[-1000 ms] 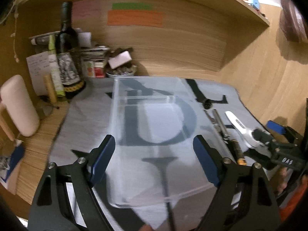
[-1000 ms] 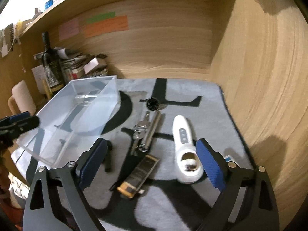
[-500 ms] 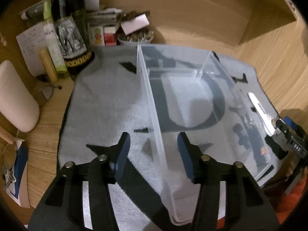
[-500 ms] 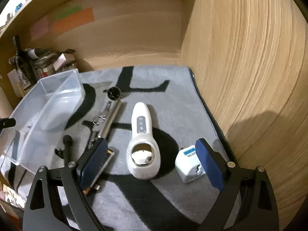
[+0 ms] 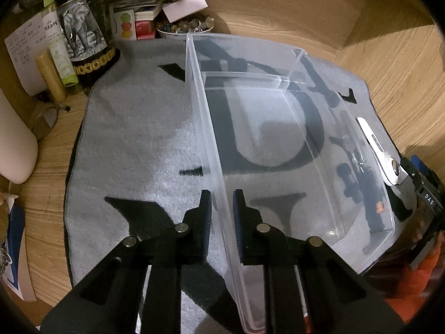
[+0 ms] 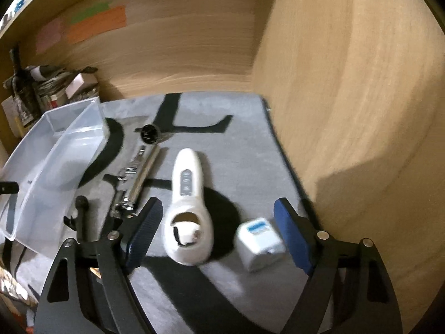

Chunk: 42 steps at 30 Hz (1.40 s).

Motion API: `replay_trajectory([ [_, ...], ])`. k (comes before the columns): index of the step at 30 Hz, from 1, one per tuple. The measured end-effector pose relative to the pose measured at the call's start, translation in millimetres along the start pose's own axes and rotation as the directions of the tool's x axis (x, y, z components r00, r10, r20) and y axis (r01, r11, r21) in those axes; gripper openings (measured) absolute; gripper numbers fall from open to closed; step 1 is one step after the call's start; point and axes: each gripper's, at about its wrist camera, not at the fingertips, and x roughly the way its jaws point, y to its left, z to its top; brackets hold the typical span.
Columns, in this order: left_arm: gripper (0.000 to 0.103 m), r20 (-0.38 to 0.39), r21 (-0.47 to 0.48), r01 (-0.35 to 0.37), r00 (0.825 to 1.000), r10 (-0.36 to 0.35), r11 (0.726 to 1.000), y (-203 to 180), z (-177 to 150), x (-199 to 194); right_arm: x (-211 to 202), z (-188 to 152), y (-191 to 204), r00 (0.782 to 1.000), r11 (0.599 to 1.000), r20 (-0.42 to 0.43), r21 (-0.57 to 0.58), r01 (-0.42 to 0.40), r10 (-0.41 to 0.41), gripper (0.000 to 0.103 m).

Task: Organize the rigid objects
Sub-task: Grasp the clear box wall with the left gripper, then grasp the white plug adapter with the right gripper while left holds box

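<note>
On a wooden tabletop point(image 5: 389, 64) boxed in by wooden walls lies a grey towel point(image 5: 133, 144) with large black letters. A clear plastic bin point(image 5: 278, 150) with an inner divider stands on the towel's left half. The left gripper point(image 5: 221, 211) reaches down over the bin's left long wall, one blue pad outside and one inside. Its jaws have just been closing and now clench that thin wall between them.

Right of the bin, loose items lie on the towel. A white handheld device point(image 6: 187, 211) lies lengthwise with its wide round end nearest the right gripper point(image 6: 219, 236). Just beside it to the right sits a small white plug adapter point(image 6: 260, 243) with a blue label. To the left lie a shiny metal tool point(image 6: 136, 178), a small black round object point(image 6: 149, 134) at the tool's far end, and a black handled piece point(image 6: 80, 217) close to the bin's wall.

The right gripper hovers low over the towel. Its jaws have just been narrowing but stand released. The device's round end and the adapter both sit between the pads, and neither pad touches them.

Behind the bin, in the left corner, stand a dark bottle point(image 5: 83, 27) with an elephant label, a bowl of beads point(image 5: 183, 26) and some small boxes.
</note>
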Motion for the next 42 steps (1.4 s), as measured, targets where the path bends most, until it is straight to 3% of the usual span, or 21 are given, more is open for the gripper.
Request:
replay_trajectory([
  [6,0.015,-0.001,0.004,-0.005,1.000,0.005,1.000,-1,0,0,6,-14,-18,0.998,0.997,-0.052,0.054,0.048,-0.045,0.076],
  [16,0.015,0.006,-0.006,-0.006,1.000,0.006,1.000,0,0,1,25,-24,-32,0.993,0.995,-0.116,0.100,0.029,-0.018,0.041],
  [29,0.014,0.023,0.022,-0.026,0.999,0.025,0.999,-4,-2,0,-9,2,-6,0.999,1.000,0.026,0.023,0.018,-0.019,0.041],
  [42,0.014,0.056,0.040,-0.035,0.998,0.033,0.999,-6,-3,-3,-46,49,63,0.971,0.985,0.201,-0.140,-0.103,0.130,0.041],
])
